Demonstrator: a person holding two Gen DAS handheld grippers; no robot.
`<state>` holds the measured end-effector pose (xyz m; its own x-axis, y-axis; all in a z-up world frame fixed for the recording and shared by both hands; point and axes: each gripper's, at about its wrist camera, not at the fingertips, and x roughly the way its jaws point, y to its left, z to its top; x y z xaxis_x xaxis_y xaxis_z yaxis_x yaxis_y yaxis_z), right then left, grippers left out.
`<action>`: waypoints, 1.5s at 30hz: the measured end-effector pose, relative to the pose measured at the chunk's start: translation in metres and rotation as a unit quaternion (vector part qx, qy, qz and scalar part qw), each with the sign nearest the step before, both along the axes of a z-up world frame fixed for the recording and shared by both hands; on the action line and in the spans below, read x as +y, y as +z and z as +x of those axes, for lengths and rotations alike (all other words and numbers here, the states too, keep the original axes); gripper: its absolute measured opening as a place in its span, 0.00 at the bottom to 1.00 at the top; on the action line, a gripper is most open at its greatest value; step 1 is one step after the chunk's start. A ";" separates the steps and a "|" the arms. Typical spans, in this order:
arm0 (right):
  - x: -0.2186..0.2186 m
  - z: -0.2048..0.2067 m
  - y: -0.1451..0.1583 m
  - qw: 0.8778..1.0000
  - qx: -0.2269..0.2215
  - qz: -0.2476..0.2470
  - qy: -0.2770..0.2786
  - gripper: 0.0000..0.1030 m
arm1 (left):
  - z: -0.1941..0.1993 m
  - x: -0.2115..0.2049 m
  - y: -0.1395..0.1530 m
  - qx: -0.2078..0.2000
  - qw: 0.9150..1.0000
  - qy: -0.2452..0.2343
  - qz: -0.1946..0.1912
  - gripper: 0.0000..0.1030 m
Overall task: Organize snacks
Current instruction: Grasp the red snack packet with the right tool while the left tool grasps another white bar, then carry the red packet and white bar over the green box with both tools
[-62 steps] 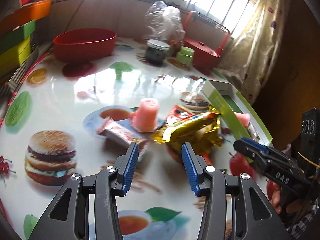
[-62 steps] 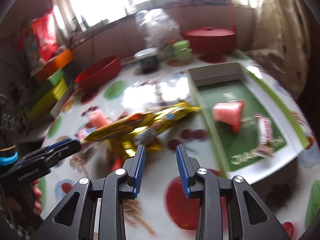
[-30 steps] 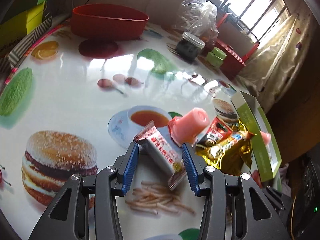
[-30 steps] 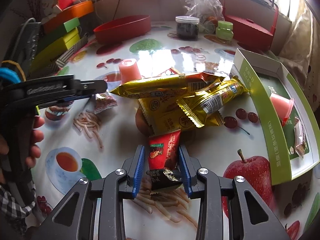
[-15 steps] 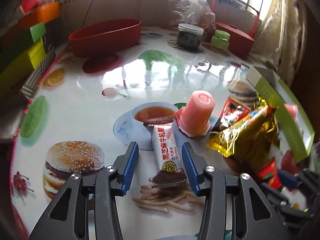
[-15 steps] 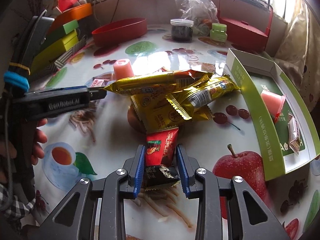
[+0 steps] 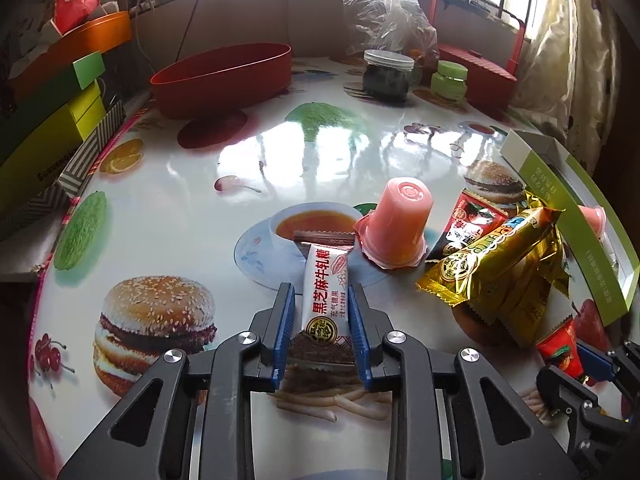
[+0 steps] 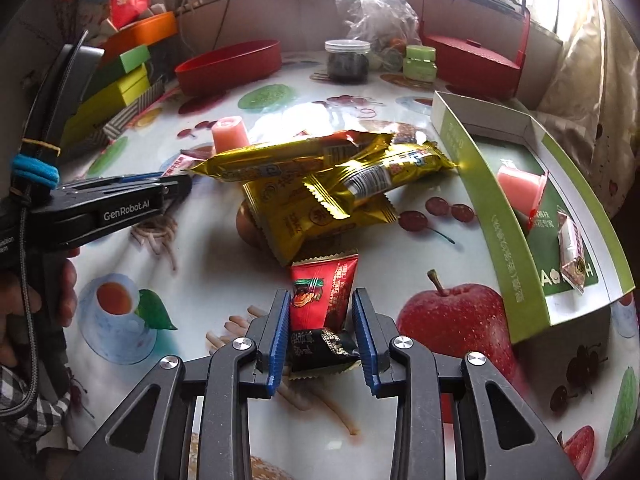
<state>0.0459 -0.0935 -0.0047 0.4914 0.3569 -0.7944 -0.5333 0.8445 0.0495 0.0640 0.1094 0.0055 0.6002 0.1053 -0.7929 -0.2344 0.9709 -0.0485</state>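
On the printed tablecloth, my left gripper (image 7: pixel 320 294) is closing; its blue pads press the sides of a white candy packet (image 7: pixel 325 276) lying lengthwise between them. Just beyond stands an upturned pink jelly cup (image 7: pixel 396 224). My right gripper (image 8: pixel 321 298) is shut on a red-and-black snack packet (image 8: pixel 324 292) that lies flat in front of a heap of gold packets (image 8: pixel 320 184). To the right sits the green-and-white box tray (image 8: pixel 492 216), holding a pink jelly cup (image 8: pixel 520 186) and a small candy packet (image 8: pixel 570 248).
A red oval bowl (image 7: pixel 224 76), a dark jar (image 7: pixel 386 74), a green jar (image 7: pixel 450 78), a red basket (image 7: pixel 476 68) and a plastic bag (image 7: pixel 384 12) line the far edge. Stacked coloured boxes (image 7: pixel 48 120) stand at the left. A person's hand (image 8: pixel 24 300) holds the left gripper.
The left jaws have closed onto the white candy packet, which now lies straight between them. The right jaws have tightened slightly on the red packet.
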 end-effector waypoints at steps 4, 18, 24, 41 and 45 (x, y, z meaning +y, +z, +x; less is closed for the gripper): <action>-0.004 0.002 0.001 1.000 0.002 0.002 -0.005 0.27 | -0.005 -0.002 0.000 -0.004 1.000 0.000 -0.013 0.23; -0.014 -0.008 0.009 0.999 -0.012 0.035 -0.002 0.23 | -0.030 -0.026 0.011 -0.025 0.998 -0.036 -0.052 0.22; -0.015 -0.007 0.014 0.999 -0.020 0.043 -0.006 0.23 | -0.034 -0.033 0.017 -0.026 0.997 -0.047 -0.055 0.22; -0.036 0.004 0.041 0.996 -0.051 0.068 -0.031 0.23 | -0.027 -0.069 0.045 -0.048 0.994 -0.093 -0.042 0.22; -0.044 0.008 0.048 0.995 -0.061 0.071 -0.044 0.23 | -0.023 -0.079 0.051 -0.052 0.992 -0.106 -0.042 0.22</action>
